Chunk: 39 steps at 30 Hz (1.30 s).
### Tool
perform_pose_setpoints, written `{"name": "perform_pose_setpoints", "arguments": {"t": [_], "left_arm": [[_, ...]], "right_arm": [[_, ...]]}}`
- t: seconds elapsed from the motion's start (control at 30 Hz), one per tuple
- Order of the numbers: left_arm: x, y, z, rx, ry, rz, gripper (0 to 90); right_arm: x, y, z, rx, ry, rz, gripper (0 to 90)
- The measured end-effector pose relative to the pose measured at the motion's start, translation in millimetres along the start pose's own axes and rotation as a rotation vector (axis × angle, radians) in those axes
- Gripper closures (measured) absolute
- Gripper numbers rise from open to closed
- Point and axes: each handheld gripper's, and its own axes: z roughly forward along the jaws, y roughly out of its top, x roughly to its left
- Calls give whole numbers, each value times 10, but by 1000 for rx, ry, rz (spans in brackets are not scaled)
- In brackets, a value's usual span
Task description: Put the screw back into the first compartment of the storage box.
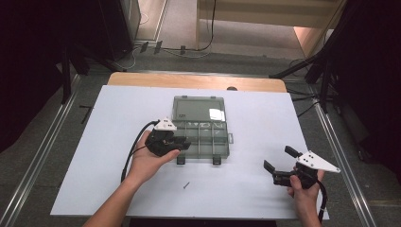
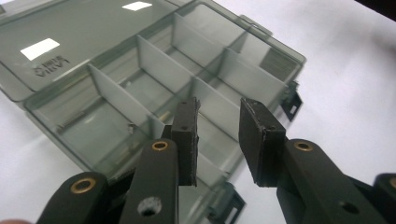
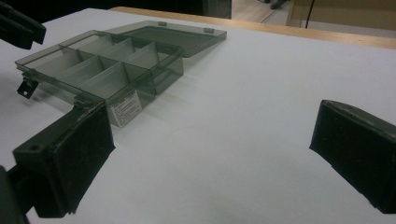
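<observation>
High view: the left hand-held gripper (image 1: 182, 143) hovers over the near-left corner of the open smoky-grey clear plastic compartment box (image 1: 208, 139), jaws slightly apart, holding nothing; the right hand-held gripper (image 1: 279, 163), well apart, gapes wide.

I see the smoky clear compartment box (image 1: 202, 137) lying flat mid-bench, its lid (image 1: 197, 109) swung fully open behind, the dividers exposed.

The compartment box (image 1: 201, 135) is smoky grey and see-through, its latches (image 1: 216, 161) black, with a small white label (image 3: 125, 108) on its right end. The table sheet (image 1: 255, 123) is plain white; beyond it runs a light wooden edge (image 1: 196, 81). Both grippers' pads (image 2: 259, 140) are matt black, with brass-coloured rivets (image 2: 160, 146). A small dark screw (image 1: 186, 185) lies near.
</observation>
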Motion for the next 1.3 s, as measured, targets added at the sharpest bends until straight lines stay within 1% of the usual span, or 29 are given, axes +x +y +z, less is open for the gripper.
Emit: {"name": "perform_pose_setpoints", "arguments": {"t": [0.1, 0.13, 0.17, 0.23, 0.33, 0.43, 0.57, 0.67, 0.73, 0.9, 0.97, 1.07, 1.1, 1.17, 1.27, 1.3], "left_arm": [[-62, -40, -1, 5, -15, 11, 677], [-83, -49, -4, 15, -17, 18, 677], [-101, -62, -1, 11, -21, 19, 677], [-133, -84, -3, 17, -33, 24, 681], [-185, -124, 8, 30, -43, 31, 685], [-251, -187, 35, 56, -60, 41, 684], [-317, -281, 57, 69, -74, 36, 684], [-352, -354, 70, 95, -76, 42, 685], [-379, -417, 86, 105, -88, 34, 685], [-445, -536, 102, 145, -91, 37, 686], [-466, -567, 95, 150, -84, 43, 686], [-494, -622, 81, 153, -87, 30, 687], [-503, -633, 80, 165, -84, 36, 686], [-522, -660, 94, 166, -89, 35, 687], [-547, -680, 102, 184, -90, 44, 688], [-555, -687, 106, 176, -93, 42, 716]], "right_arm": [[2, 0, 1, 0, -3, 3, 0], [1, 0, 1, -1, -3, 3, 0], [-1, 1, 0, -1, -4, 0, 0], [0, 3, -3, -3, -5, 0, 0], [0, 4, -4, -3, -6, -3, 0], [1, 3, -2, -2, -6, -1, 0], [-1, 2, -2, -1, -5, 1, 0], [0, 2, 0, 0, -6, 3, 0], [0, 2, 0, -1, -6, 2, 0], [0, 1, 2, 1, -6, 1, 0], [2, 2, 5, -1, -4, -1, 0], [6, 3, 8, -1, -3, -4, 0], [4, 2, 10, 0, -4, -4, 0], [4, 0, 15, 2, -4, -1, 0], [8, 3, 17, 3, -2, -6, 0], [9, 4, 15, 3, -2, -7, 0]]}}
